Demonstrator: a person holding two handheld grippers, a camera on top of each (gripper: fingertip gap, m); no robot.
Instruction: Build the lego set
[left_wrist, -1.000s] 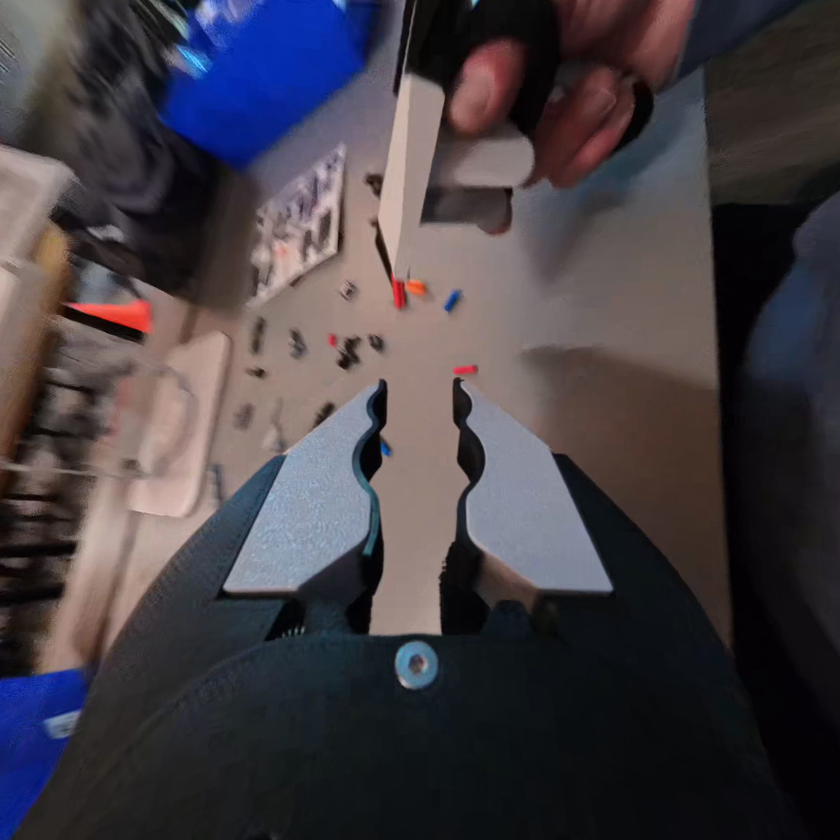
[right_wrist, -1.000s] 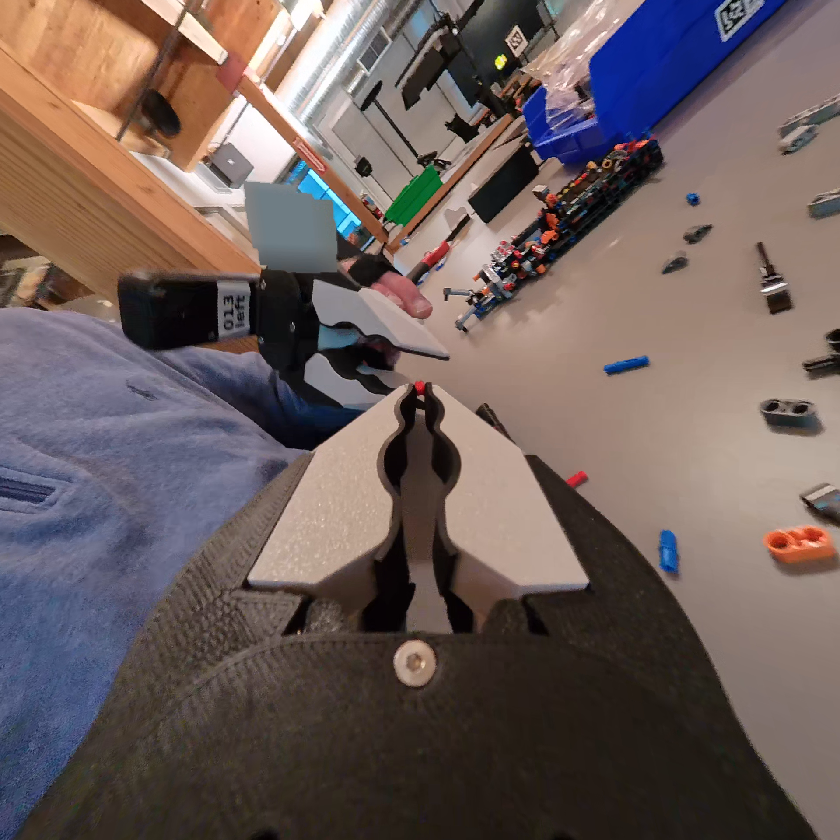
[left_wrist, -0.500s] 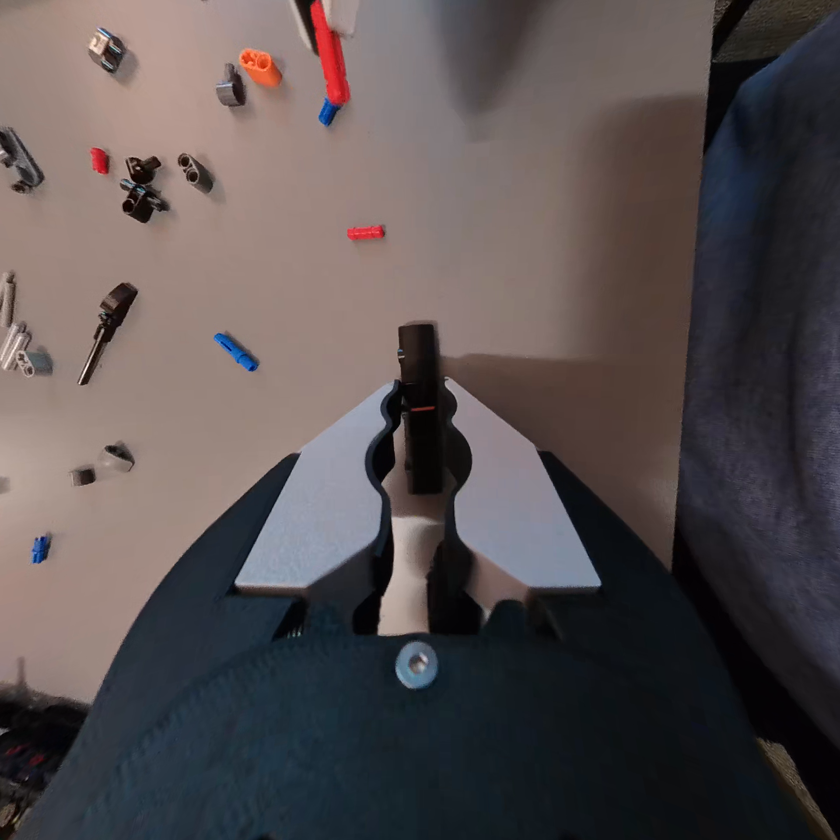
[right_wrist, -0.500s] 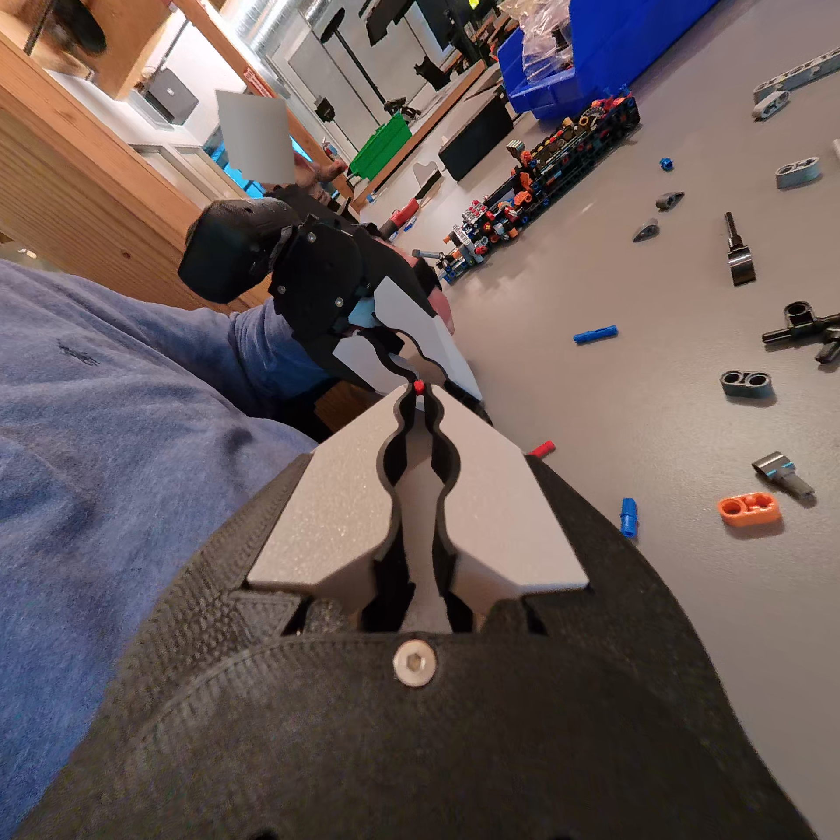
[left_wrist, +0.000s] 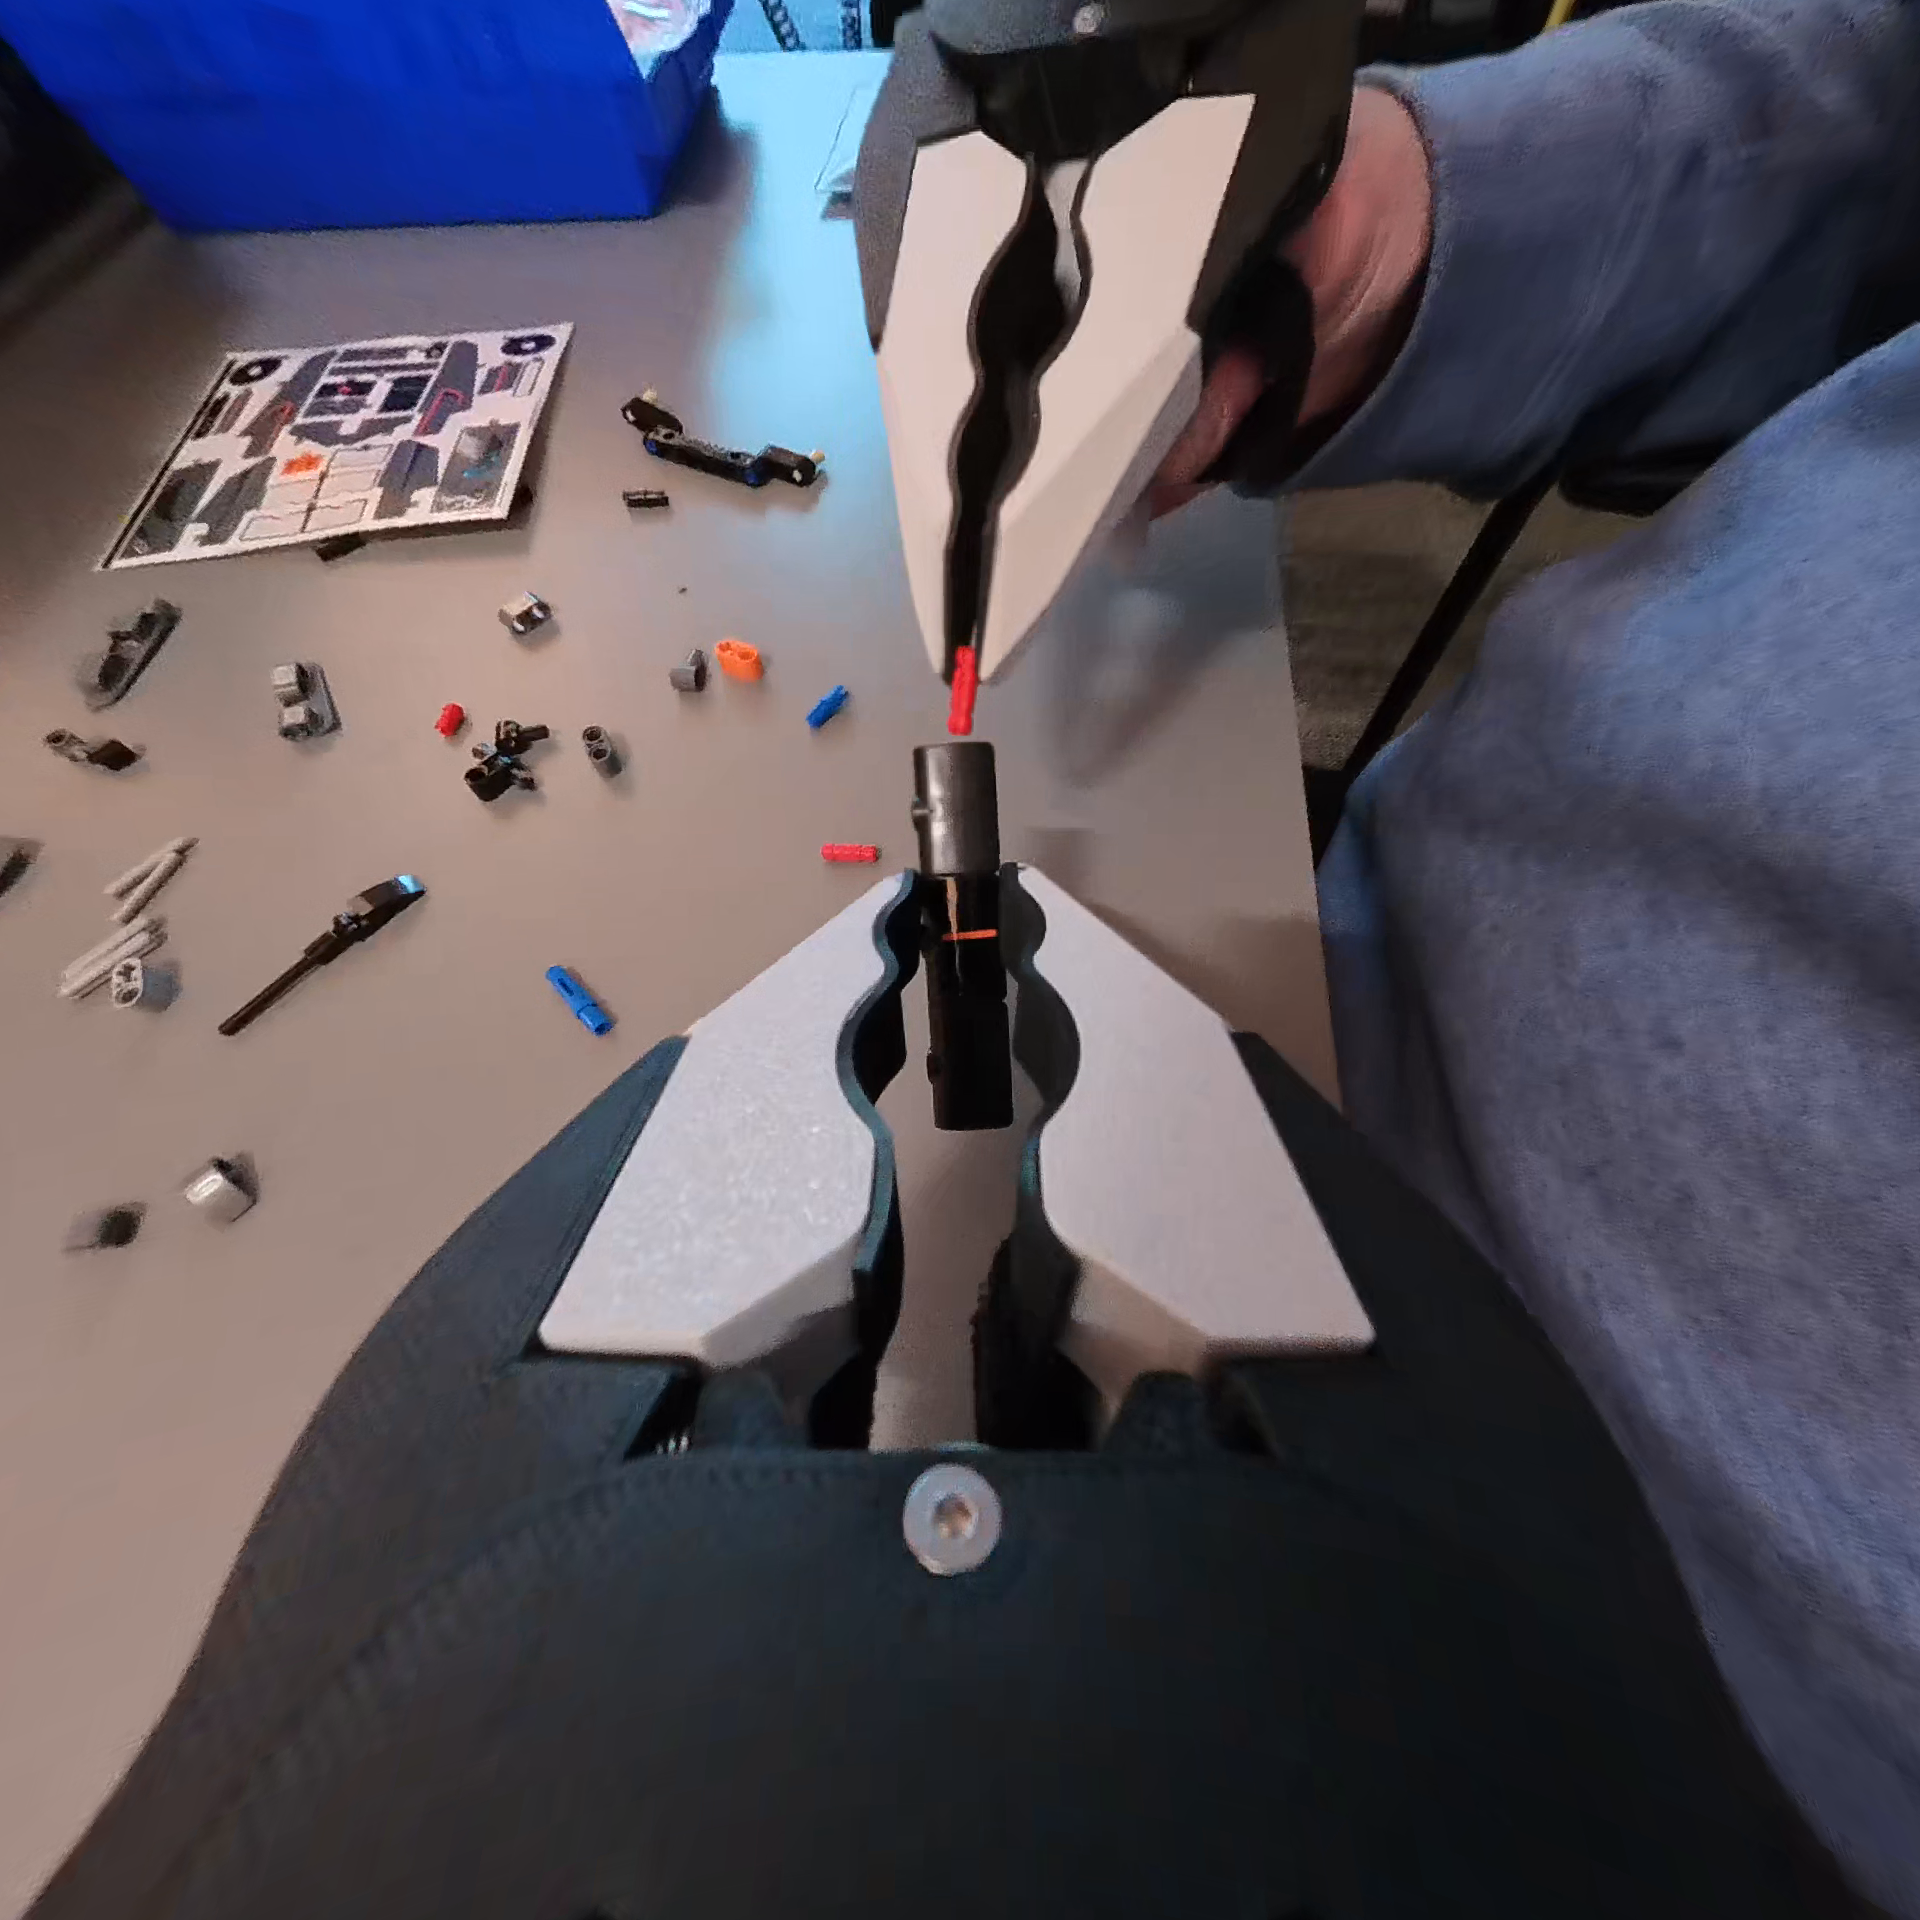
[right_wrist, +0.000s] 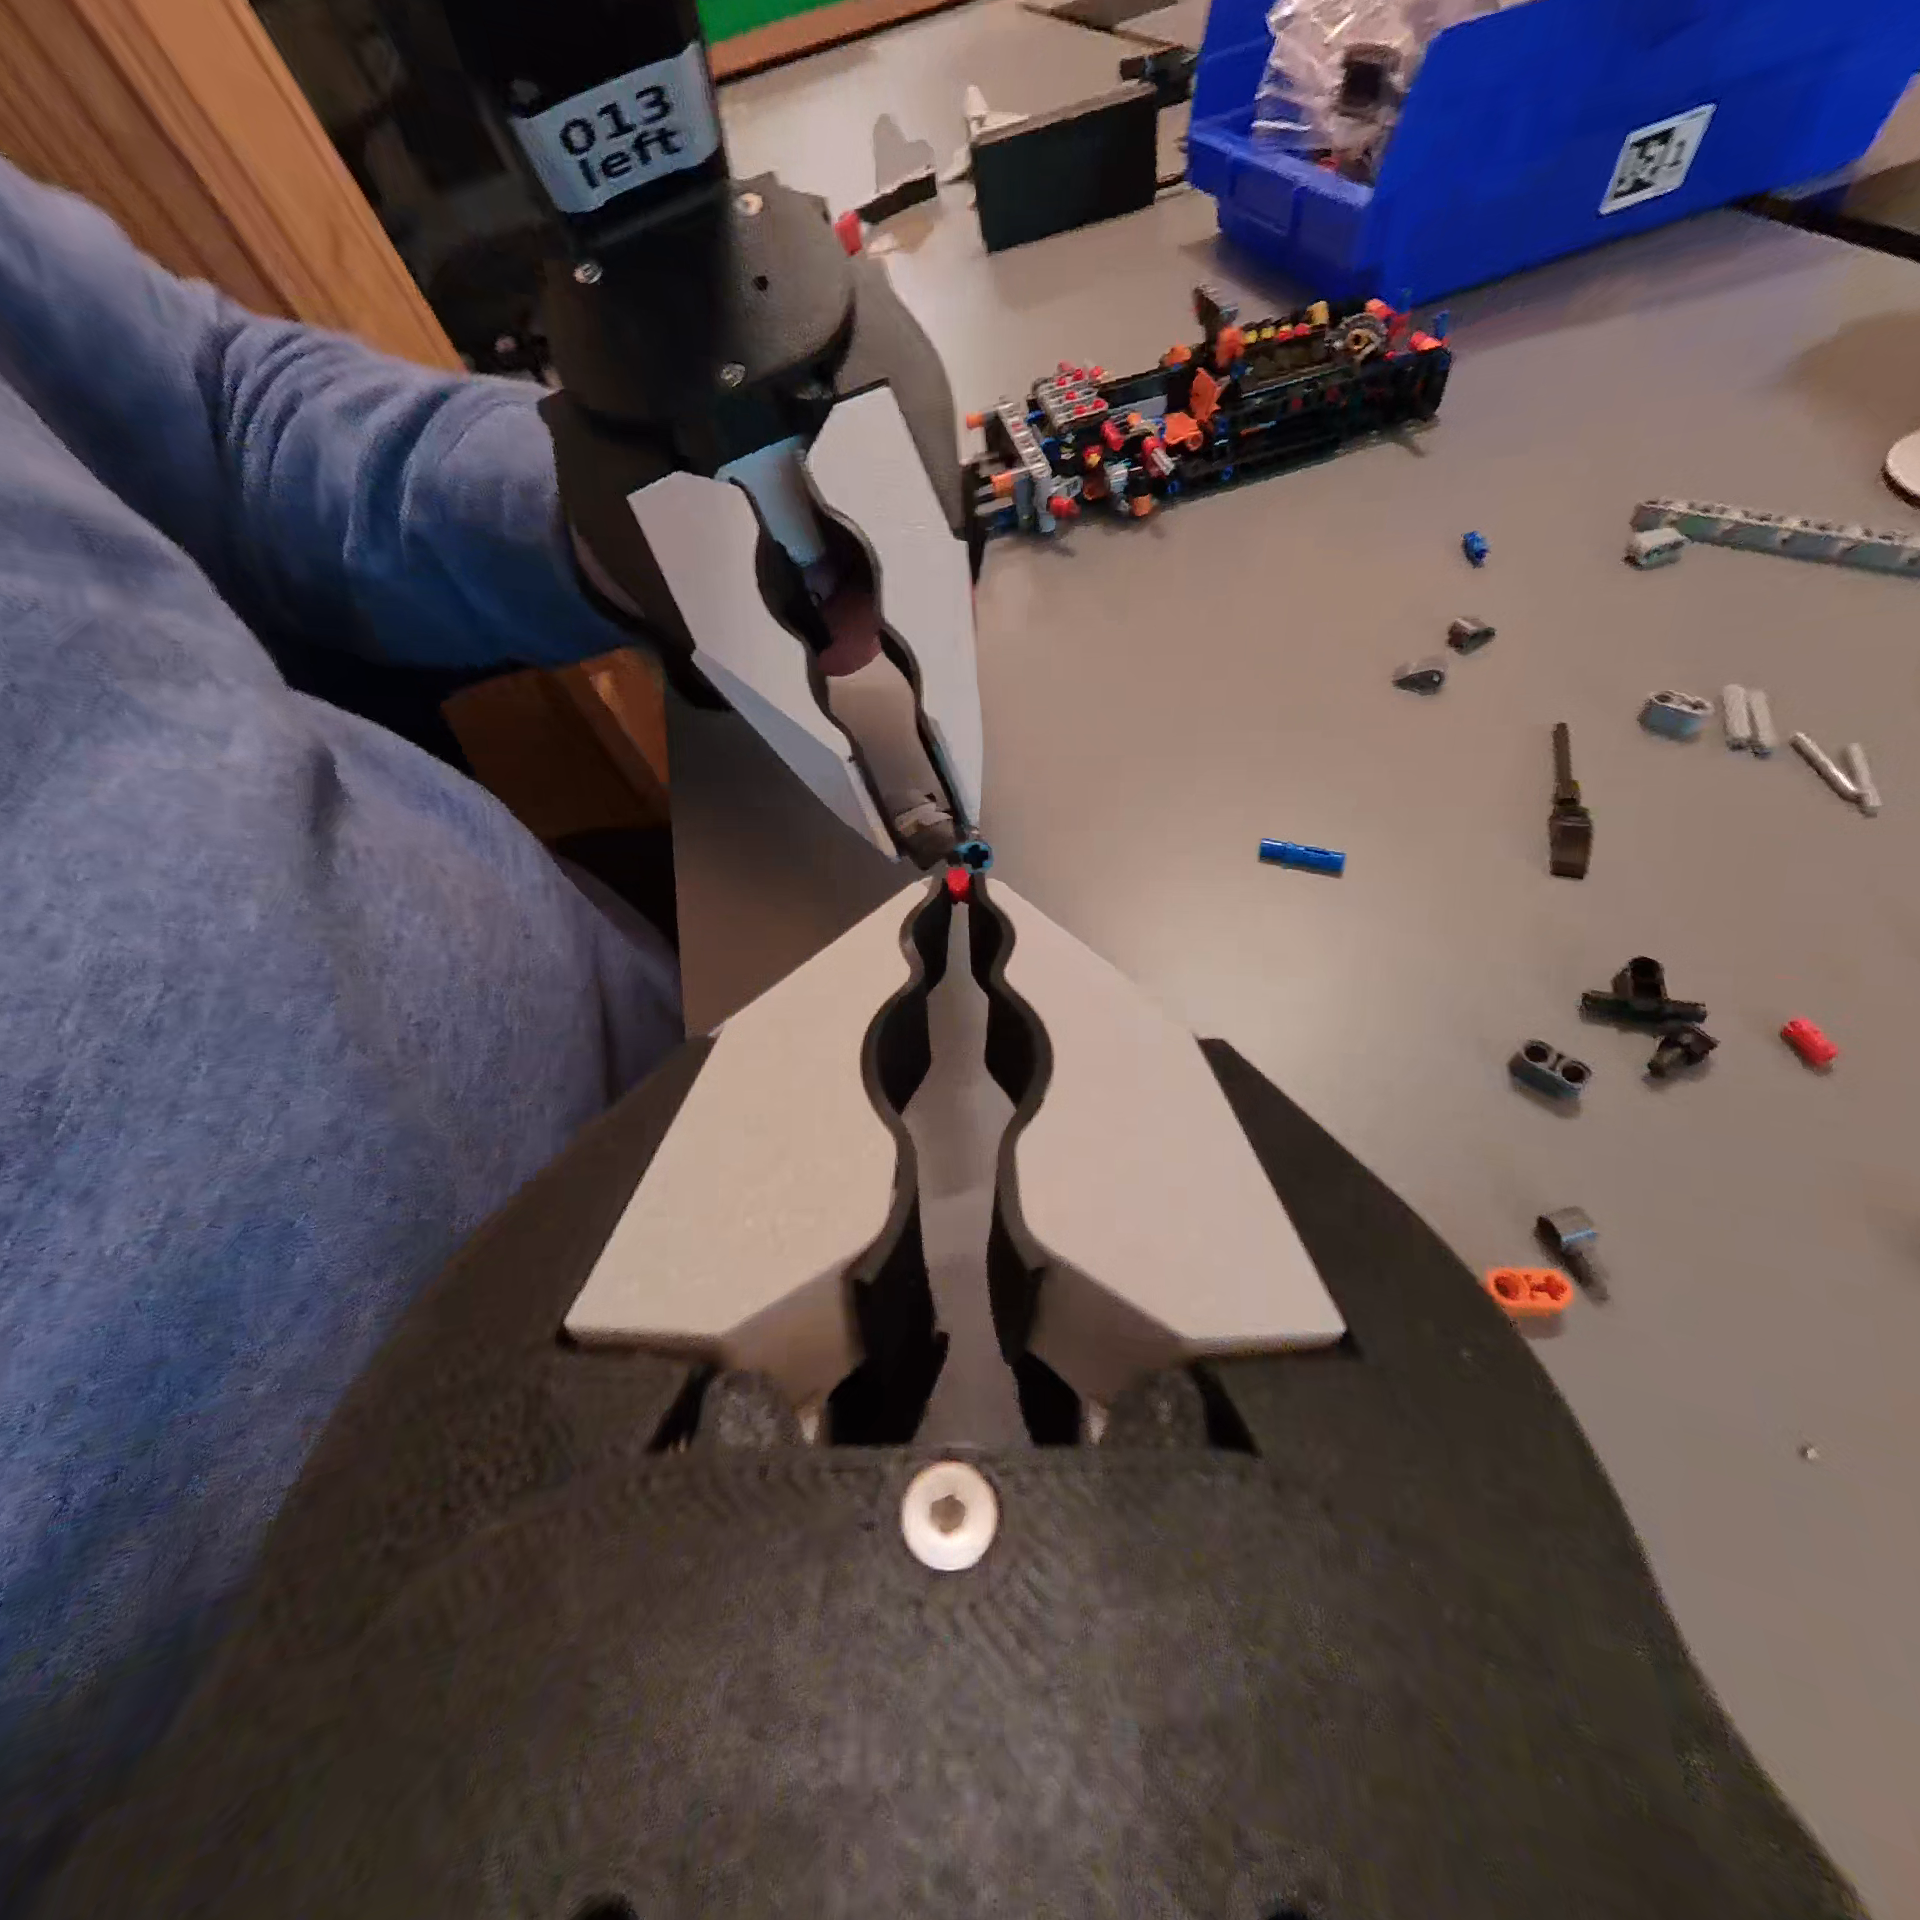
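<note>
The left gripper (left_wrist: 961, 888) clamps a black connector (left_wrist: 961, 935), its open end pointing ahead. Just beyond it, the right gripper (left_wrist: 968, 665) pinches a red pin (left_wrist: 963, 691), tip not quite touching the socket. The step appears to be mating pin and connector; next calls for straight alignment and a push. Loose parts lie beyond, to the left, on the grey table (left_wrist: 416, 1143).

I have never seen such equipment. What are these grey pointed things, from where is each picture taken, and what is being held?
They are hand-held two-finger grippers; a person holds one in each hand, and each carries a camera looking along its fingers. In the left wrist view, the left gripper clamps a black cylindrical piece. Opposite, the right gripper pinches a small red pin, aimed at the piece's end. The right wrist view shows the same meeting from the other side. Loose Lego parts, a sticker sheet and a blue bin lie on the grey table.
</note>
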